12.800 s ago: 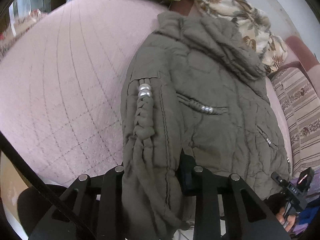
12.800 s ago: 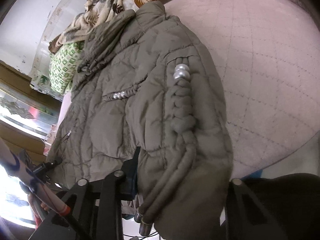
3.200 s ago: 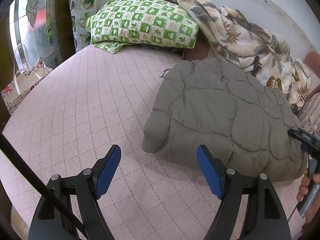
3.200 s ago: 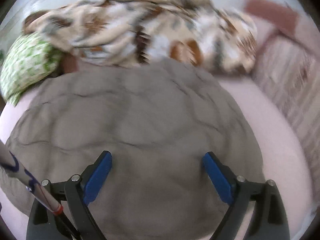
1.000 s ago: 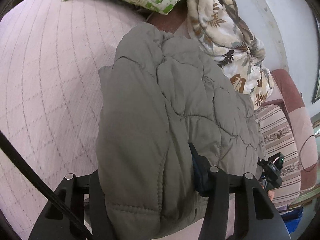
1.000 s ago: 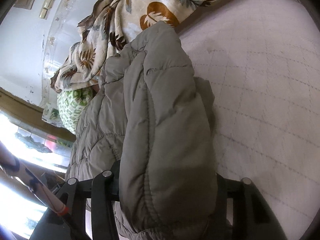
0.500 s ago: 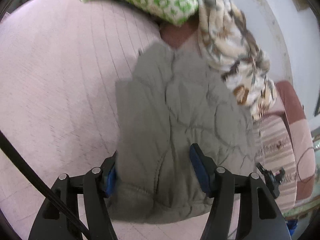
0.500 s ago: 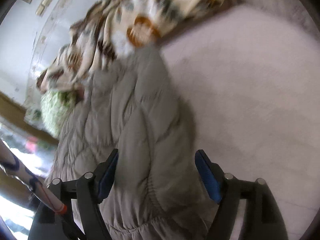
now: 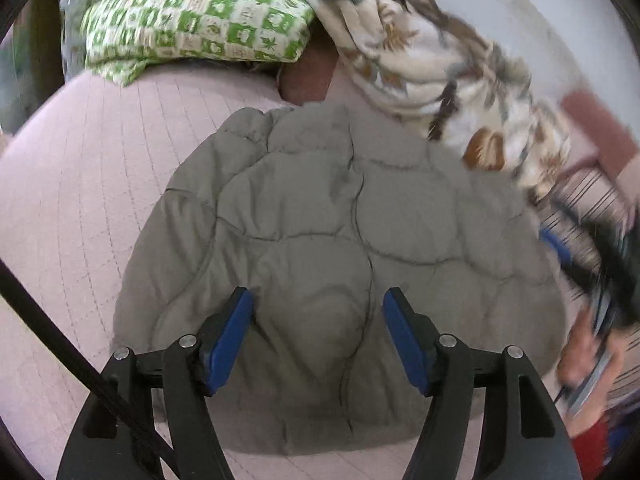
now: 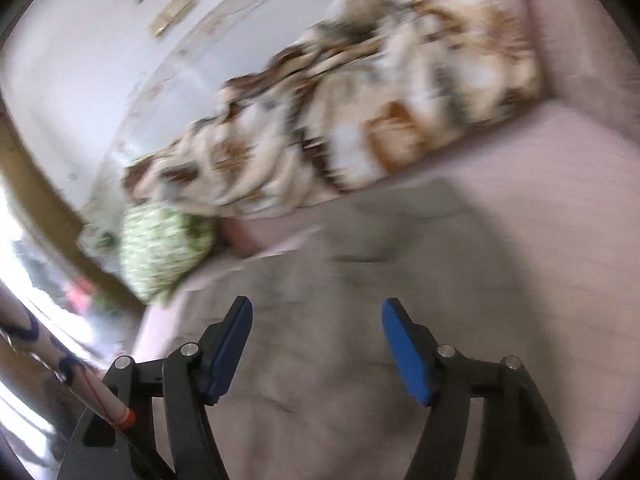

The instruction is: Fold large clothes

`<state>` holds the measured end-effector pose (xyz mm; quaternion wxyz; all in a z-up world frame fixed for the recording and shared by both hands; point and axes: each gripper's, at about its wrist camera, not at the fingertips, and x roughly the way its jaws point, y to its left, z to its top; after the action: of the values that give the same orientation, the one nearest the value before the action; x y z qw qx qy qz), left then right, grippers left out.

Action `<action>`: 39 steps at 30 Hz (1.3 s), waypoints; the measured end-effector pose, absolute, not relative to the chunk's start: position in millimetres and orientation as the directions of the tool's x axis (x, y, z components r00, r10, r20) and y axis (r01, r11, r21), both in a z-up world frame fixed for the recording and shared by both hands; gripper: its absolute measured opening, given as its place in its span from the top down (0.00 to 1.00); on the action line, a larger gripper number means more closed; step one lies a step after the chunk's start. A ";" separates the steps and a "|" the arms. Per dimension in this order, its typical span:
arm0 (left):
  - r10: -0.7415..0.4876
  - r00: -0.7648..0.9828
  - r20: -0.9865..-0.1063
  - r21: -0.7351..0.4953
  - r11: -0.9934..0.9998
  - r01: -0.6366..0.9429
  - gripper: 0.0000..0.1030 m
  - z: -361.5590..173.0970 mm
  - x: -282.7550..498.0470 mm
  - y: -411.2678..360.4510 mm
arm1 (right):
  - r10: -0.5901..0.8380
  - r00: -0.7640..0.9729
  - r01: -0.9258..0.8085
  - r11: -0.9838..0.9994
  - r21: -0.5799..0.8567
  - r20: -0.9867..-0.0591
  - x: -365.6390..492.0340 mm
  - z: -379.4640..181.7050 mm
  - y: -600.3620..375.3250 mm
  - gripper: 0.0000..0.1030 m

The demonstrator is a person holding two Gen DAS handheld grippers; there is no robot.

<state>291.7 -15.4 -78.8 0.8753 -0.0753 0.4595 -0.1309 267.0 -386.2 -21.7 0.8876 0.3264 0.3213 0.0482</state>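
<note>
The olive-grey quilted jacket [image 9: 340, 216] lies folded in a rounded bundle on the pink bedspread [image 9: 72, 200]. My left gripper [image 9: 318, 304] hovers over its near edge; the jaws are opening and the blue pads stand clear of the fabric. In the blurred right wrist view the jacket [image 10: 360, 280] spreads out below my right gripper [image 10: 316, 312]. Its jaws are closing, with only air between the pads. The right gripper [image 9: 600, 272] also shows as a dark blur at the jacket's right side, held by a hand [image 9: 588, 364].
A green checked pillow [image 9: 192, 12] and a leaf-print blanket [image 9: 440, 72] lie along the wall behind the jacket. A striped cushion [image 9: 588, 192] sits at the right. Bare bedspread stretches to the jacket's left.
A second ago both grippers were clamped on the jacket's thick edge. Both have let go and drawn up and back, and the jacket now rests folded on the bed.
</note>
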 end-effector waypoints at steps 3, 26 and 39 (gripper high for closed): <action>-0.252 0.567 -0.784 -0.194 0.968 0.162 0.33 -82.5 295.2 -26.2 | 0.365 0.766 0.114 0.733 0.670 -0.529 316.4 -42.5 -365.6 0.30; -0.008 0.563 -0.827 -0.115 0.981 -0.154 0.32 -78.2 301.3 63.0 | 0.026 0.717 0.485 0.699 0.526 -0.697 155.5 -39.4 -474.1 0.29; 0.167 0.671 -0.722 0.000 0.970 -0.241 0.29 -49.9 283.4 78.4 | -0.060 0.597 0.616 0.673 0.409 -0.800 128.1 -84.6 -482.0 0.16</action>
<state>283.4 78.4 -49.9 0.9128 -0.0476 0.3898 0.1118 128.1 -482.0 -84.6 0.8228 0.3484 0.3992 -0.2054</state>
